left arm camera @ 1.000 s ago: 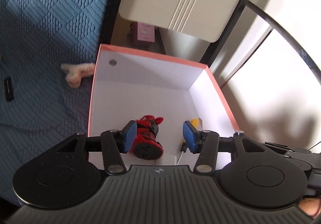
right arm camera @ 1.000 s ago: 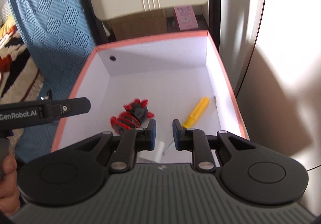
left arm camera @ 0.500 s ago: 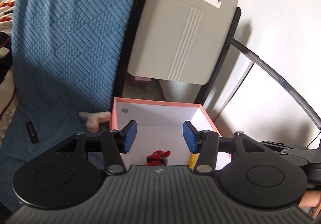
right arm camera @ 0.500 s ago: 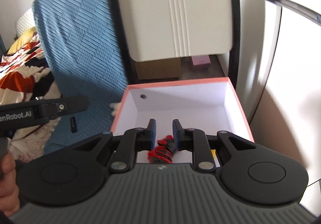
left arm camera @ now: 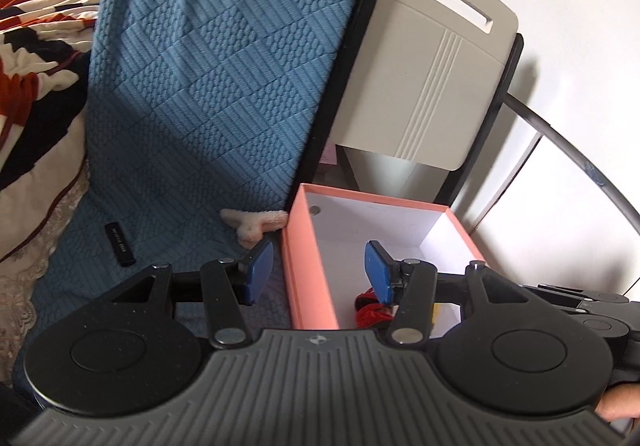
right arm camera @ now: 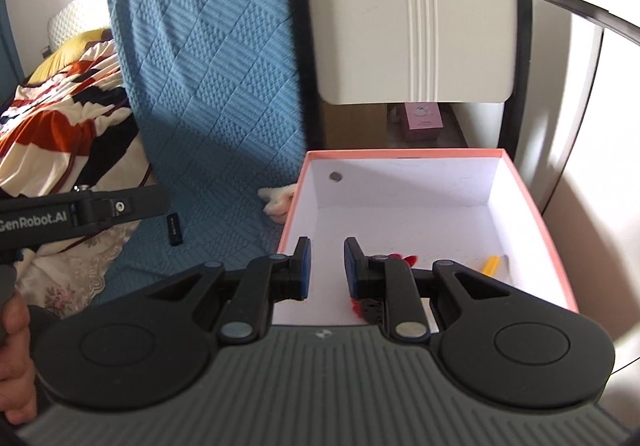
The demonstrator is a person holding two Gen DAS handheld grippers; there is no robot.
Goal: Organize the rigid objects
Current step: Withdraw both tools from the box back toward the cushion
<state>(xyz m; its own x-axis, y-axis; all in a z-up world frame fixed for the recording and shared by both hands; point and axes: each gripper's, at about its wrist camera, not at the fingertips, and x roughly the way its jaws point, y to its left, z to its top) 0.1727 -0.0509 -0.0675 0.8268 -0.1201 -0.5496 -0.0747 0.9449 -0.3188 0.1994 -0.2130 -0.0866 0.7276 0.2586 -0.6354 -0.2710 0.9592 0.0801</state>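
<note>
A pink box with a white inside stands beside a blue quilted blanket. In it lie a red and black toy and a yellow pen, both partly hidden behind the fingers. My left gripper hangs open above the box's left wall, one pad over the blanket and one over the box, holding nothing. My right gripper is above the near part of the box; its jaws stand a narrow gap apart with nothing between them. The toy peeks out by its right finger.
A small black stick-shaped object and a cream plush piece lie on the blanket left of the box. A beige chair back rises behind it, with a pink carton under it. A patterned quilt lies far left.
Both grippers have drawn back and up from inside the box, so it now looks smaller and farther. The left gripper has shifted left over the box wall. Neither jaw opening has changed.
</note>
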